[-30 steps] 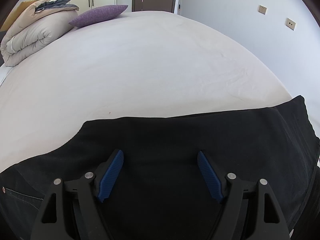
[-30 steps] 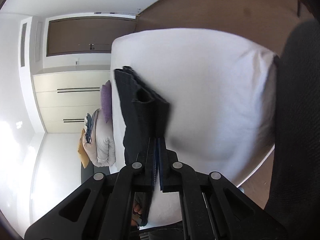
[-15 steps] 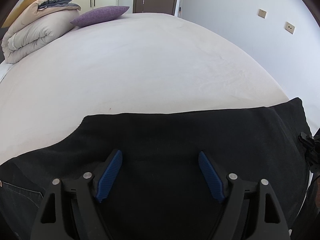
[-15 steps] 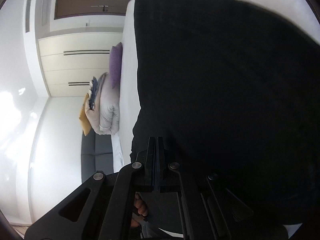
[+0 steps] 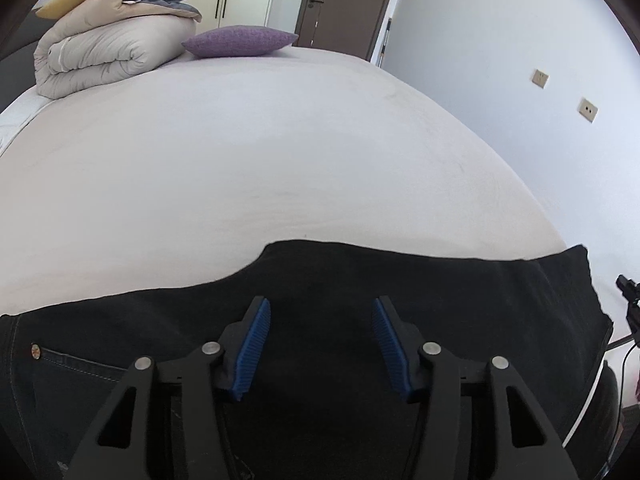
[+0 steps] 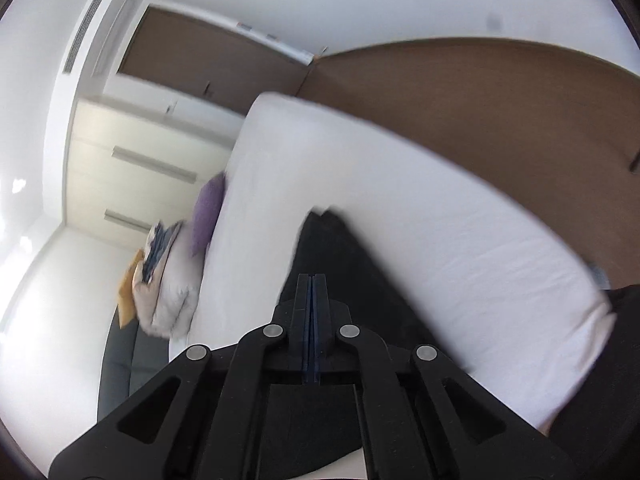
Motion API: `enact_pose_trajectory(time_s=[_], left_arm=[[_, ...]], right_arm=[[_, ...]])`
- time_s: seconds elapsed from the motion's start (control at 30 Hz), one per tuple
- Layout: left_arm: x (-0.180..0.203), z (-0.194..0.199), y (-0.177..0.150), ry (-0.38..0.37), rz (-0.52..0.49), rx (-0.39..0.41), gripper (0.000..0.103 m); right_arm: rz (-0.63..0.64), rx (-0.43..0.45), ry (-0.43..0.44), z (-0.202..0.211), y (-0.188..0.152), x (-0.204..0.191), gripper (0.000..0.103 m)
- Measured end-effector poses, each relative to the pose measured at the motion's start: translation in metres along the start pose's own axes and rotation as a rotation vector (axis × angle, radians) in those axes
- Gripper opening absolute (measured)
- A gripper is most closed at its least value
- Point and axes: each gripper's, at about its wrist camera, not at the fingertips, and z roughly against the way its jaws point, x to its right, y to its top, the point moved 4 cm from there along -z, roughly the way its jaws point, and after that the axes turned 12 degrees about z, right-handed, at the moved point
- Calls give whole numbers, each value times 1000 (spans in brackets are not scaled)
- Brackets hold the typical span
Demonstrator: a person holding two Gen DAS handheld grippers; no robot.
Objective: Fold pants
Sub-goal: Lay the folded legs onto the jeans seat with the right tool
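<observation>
Black pants (image 5: 400,292) lie flat across the near part of the white bed (image 5: 280,152), with a stitched pocket and rivet at the left end. My left gripper (image 5: 320,340) hovers over their middle. Its blue pads (image 5: 252,348) stand apart and are closing, with nothing pinched between them. In the blurred right wrist view my right gripper (image 6: 313,280) is shut, pads pressed together. The pants (image 6: 344,248) stretch away just beyond its tips, and no fabric shows between the pads. A black part at the right edge of the left wrist view looks like the right gripper (image 5: 629,296), just off the pants' end.
A folded beige duvet (image 5: 104,52) and a purple pillow (image 5: 240,42) sit at the bed's far left corner. A brown door (image 5: 344,4) and a white wall with sockets (image 5: 540,78) stand beyond. The bed's edge drops off at the right.
The left pads have come closer together and the left view has lifted and drawn back. The right gripper, holding a pants leg a second ago, pulled up from the fabric that filled its view.
</observation>
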Motion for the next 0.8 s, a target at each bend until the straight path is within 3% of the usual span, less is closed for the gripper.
enact_pose_trajectory(time_s=[0.1, 0.2, 0.23, 0.27, 0.33, 0.43, 0.53, 0.57, 0.67, 0.8], left_arm=[[-2, 6, 6, -46, 51, 1, 56], [-8, -10, -4, -19, 47, -50, 56], [-12, -19, -9, -10, 60, -70, 50], [-16, -26, -13, 1, 79, -80, 42], [-23, -29, -14, 1, 106, -69, 39], [-29, -29, -10, 2, 99, -70, 27], [-43, -30, -7, -20, 140, -71, 12], [-46, -30, -7, -35, 158, -73, 12], [-51, -30, -6, -64, 184, -73, 11], [-53, -29, -7, -74, 190, -71, 11]], right_arm=[[83, -203, 114, -89, -48, -74, 0], [72, -435, 208, -185, -121, -131, 0], [83, -489, 230, -210, -147, -149, 0], [102, -530, 228, -232, -167, -161, 0], [120, -593, 185, -265, -194, -163, 0], [54, -532, 191, -278, -185, -148, 0], [15, -386, 109, -251, -132, -106, 0], [-29, -337, 97, -239, -97, -79, 0], [-108, -180, 40, -200, -45, -32, 0], [-178, -13, -26, -144, 1, 14, 0]])
